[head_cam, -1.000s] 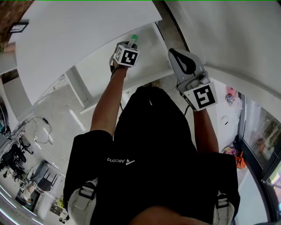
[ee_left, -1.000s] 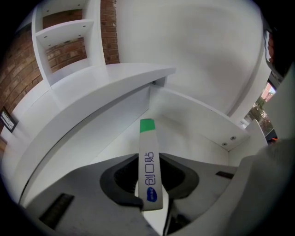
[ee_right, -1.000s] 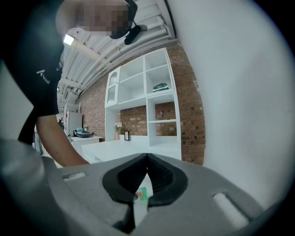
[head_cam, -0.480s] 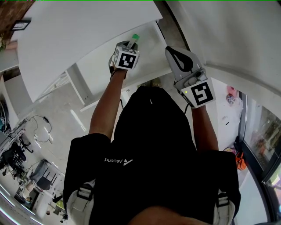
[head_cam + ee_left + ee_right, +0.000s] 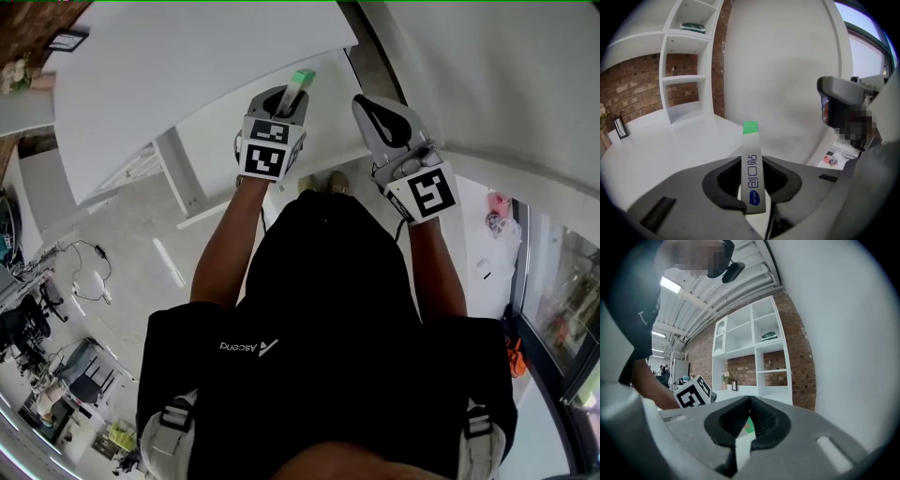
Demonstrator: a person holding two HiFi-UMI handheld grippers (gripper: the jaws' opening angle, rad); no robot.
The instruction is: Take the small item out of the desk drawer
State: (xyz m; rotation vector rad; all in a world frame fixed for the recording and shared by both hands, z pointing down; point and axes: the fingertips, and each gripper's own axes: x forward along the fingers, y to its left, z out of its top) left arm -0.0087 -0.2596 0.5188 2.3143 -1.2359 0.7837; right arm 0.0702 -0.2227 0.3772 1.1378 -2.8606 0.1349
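The small item (image 5: 301, 82) is a thin white strip with a green end and blue print. It stands up between the jaws of my left gripper (image 5: 287, 101), which is shut on its lower part (image 5: 753, 174), with the green end pointing away. The left gripper (image 5: 752, 190) hangs above the white desk top (image 5: 187, 66) and the open drawer (image 5: 217, 150). My right gripper (image 5: 377, 112) is level with it, just to the right and apart from the item. Its jaws (image 5: 749, 401) meet at the tips with nothing between them.
A white shelf unit (image 5: 689, 70) stands against a brick wall (image 5: 628, 89) behind the desk. A white wall (image 5: 487, 75) rises on the right. Cables (image 5: 80, 272) and office chairs (image 5: 28, 328) lie on the floor at the left. The person's body fills the lower head view.
My left gripper has risen from the drawer with the strip and now holds it higher, over the desk edge. The right gripper has shifted slightly up and left.
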